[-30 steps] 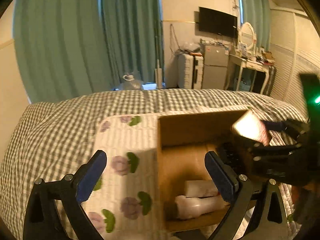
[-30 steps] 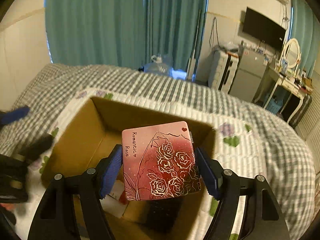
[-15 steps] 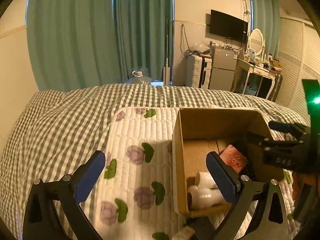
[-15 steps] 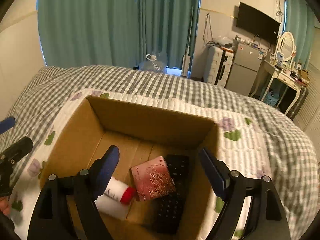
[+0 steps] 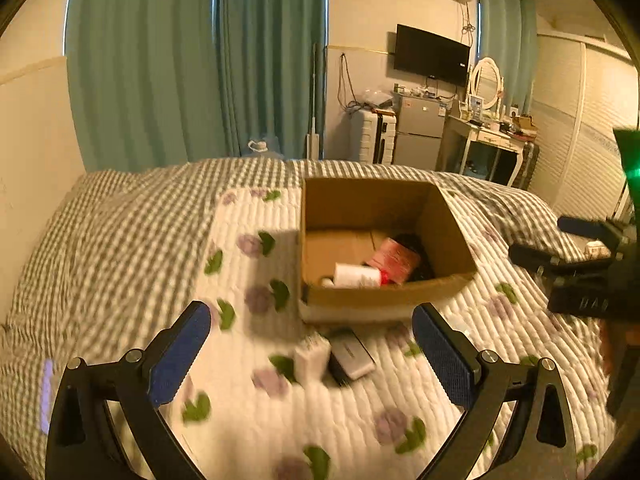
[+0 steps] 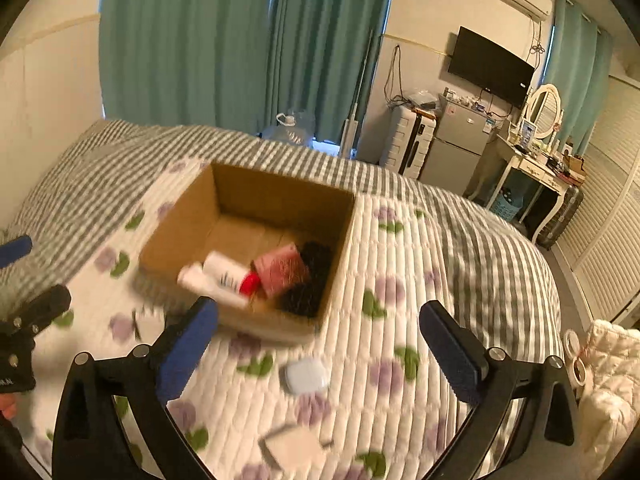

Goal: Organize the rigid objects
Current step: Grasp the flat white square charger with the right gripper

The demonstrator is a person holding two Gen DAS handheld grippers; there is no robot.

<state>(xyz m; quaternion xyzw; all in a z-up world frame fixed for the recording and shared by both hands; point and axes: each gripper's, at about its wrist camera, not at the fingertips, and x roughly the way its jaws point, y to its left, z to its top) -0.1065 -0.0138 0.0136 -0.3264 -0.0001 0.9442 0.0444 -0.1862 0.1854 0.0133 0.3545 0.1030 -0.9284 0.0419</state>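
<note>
Both tools, left (image 5: 312,354) and right (image 6: 318,354), spread wide, holding nothing. Pink rose-printed card box (image 6: 282,268) inside brown cardboard carton (image 6: 340,240). Risk: blurred small white box (image 5: 311,356) before carton, easily misgrasped.

The cardboard box (image 6: 248,240) sits on the quilted mat (image 6: 400,320), which lies on the checked bedspread (image 6: 480,232). In the box, a bottle (image 6: 226,274) lies at the left, a flat card box (image 6: 280,268) rests beside it, and a dark object (image 6: 312,276) occupies the right side. Before the box, on the mat, lie a small rounded case (image 6: 305,376) and, nearer, a flat item (image 6: 292,446). In the left wrist view, a small box (image 5: 312,356) and a flat device (image 5: 354,356) lie side by side before the cardboard box (image 5: 384,248).
</note>
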